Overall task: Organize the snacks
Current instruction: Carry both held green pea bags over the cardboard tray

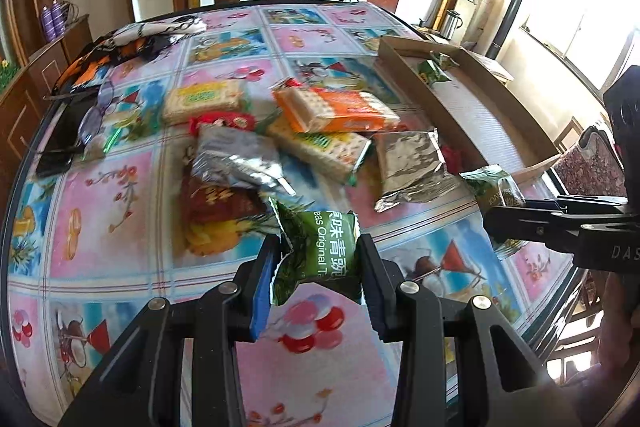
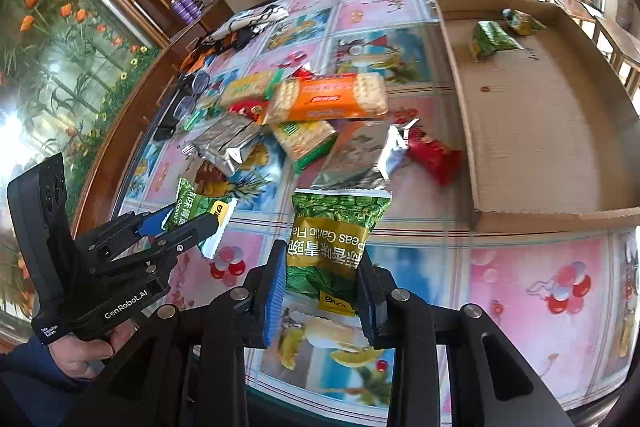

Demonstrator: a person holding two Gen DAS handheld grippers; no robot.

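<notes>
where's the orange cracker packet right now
Right wrist view: the orange cracker packet tops the snack pile mid-table, left of the cardboard tray.

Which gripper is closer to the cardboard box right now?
Right. The right gripper, shut on a green pea packet, hangs just short of the cardboard box's near wall. The left gripper, holding another green packet, is farther off.

Left gripper [image 2: 192,223] reads "GenRobot.AI"; pea packet [image 2: 336,247] "Garlic".
</notes>
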